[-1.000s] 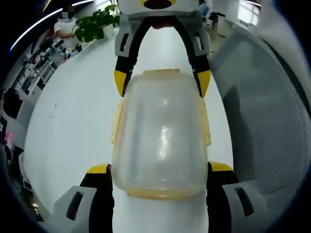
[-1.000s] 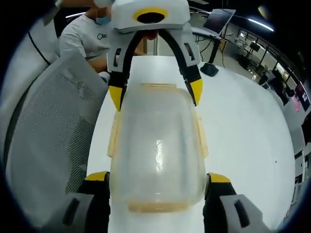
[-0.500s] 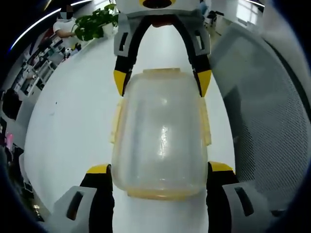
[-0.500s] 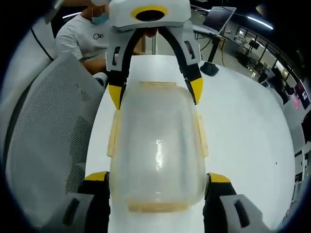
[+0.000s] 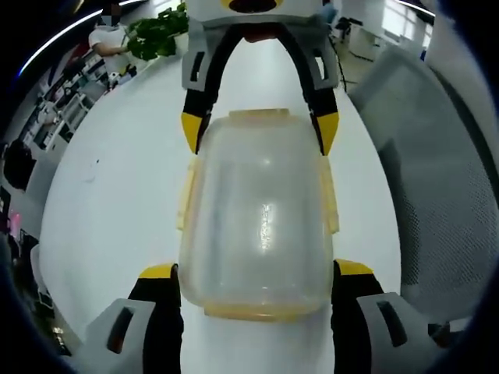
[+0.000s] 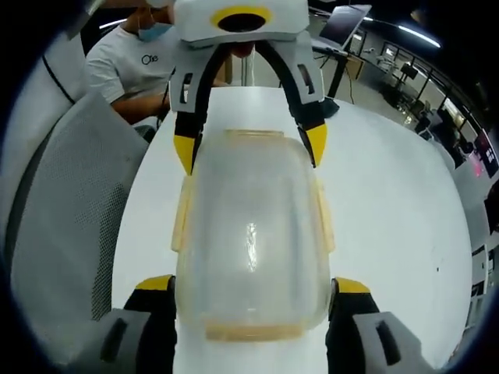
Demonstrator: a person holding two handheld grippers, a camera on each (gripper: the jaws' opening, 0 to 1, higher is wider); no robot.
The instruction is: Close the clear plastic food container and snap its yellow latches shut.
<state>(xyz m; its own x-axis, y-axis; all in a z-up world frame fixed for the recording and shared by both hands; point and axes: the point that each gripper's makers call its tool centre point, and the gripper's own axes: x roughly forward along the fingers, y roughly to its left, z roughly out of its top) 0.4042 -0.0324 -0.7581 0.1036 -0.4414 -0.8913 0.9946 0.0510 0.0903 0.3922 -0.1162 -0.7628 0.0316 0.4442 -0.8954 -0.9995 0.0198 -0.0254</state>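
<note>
Clear plastic container (image 5: 259,214) with pale yellow latches (image 5: 186,195), lid on, above a white table (image 5: 109,195) — clamped at opposite ends by 2 grippers: left gripper (image 5: 257,274) and right gripper (image 6: 251,282), jaws spread to its width.

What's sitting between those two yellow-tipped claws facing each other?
The clear container, lid on, spans the whole gap between the left gripper and the right gripper; each clasps one end. Both views show it.
</note>
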